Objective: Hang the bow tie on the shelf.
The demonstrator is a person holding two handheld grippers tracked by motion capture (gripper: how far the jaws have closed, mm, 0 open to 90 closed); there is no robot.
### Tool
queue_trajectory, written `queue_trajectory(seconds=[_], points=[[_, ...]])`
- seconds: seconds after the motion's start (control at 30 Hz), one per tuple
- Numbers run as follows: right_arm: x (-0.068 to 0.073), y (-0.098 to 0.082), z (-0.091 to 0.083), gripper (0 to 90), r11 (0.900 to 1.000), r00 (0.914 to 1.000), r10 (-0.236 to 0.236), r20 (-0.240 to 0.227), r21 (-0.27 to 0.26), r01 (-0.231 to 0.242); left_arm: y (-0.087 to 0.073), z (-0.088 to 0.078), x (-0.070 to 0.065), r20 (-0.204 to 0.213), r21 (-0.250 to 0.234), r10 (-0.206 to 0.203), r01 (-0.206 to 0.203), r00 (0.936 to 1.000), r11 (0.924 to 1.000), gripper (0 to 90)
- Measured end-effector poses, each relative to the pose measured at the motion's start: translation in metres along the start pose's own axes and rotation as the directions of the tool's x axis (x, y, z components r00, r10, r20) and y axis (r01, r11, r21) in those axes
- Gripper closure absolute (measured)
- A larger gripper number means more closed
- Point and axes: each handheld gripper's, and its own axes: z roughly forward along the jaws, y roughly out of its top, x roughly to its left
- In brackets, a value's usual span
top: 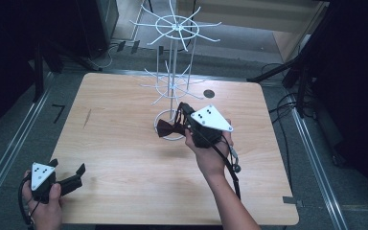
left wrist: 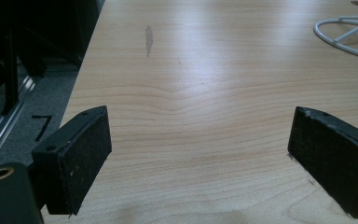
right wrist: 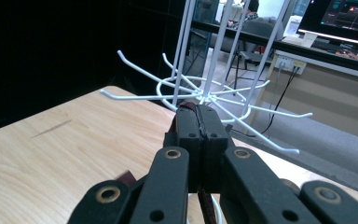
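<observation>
A white wire rack (top: 171,81) with two tiers of hooks stands at the table's far middle; its lower hooks (right wrist: 200,95) spread just beyond my right gripper. That right gripper (top: 183,111) hovers by the rack's base ring, shut on the thin strap (right wrist: 198,117) of a dark red bow tie (top: 165,128), which hangs below the jaws over the ring. A corner of the bow tie (right wrist: 127,176) peeks out under the jaws. My left gripper (top: 69,167) rests at the near left corner of the table, open with bare wood between its pads (left wrist: 81,158).
The rack's base ring (left wrist: 342,37) lies far off to the left gripper's right. A dark round hole (top: 209,93) sits in the table behind the rack, and a dark streak (top: 87,118) marks the wood at left. The table edge (top: 64,129) drops to grey floor.
</observation>
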Motion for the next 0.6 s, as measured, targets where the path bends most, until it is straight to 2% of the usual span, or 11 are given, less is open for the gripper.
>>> queue_trajectory(seconds=[0.27, 0.4, 0.43, 0.5, 0.6], points=[[-0.005, -0.006, 0.013, 90.0, 0.999, 0.9997, 0.023, 0.004, 0.046, -0.023, 0.0, 0.0, 0.0, 0.0, -0.004, 0.003, -0.003, 1.0, 1.0, 6.5], [-0.007, -0.019, 0.021, 90.0, 0.996, 0.9989, 0.045, 0.012, 0.074, -0.046, 0.0, 0.0, 0.0, 0.001, -0.005, 0.002, -0.002, 1.0, 1.0, 6.5], [-0.008, -0.028, 0.026, 90.0, 0.994, 0.9979, 0.064, 0.009, 0.091, -0.065, 0.0, 0.0, 0.0, 0.0, -0.004, 0.003, -0.003, 1.0, 1.0, 6.5], [-0.008, -0.032, 0.028, 90.0, 0.993, 0.9973, 0.073, 0.009, 0.097, -0.074, 0.0, 0.0, 0.0, 0.0, -0.005, 0.002, -0.002, 1.0, 1.0, 6.5], [-0.01, -0.041, 0.034, 90.0, 0.988, 0.9935, 0.113, 0.014, 0.102, -0.114, 0.0, 0.0, 0.0, 0.0, -0.001, 0.001, -0.001, 1.0, 1.0, 6.5]])
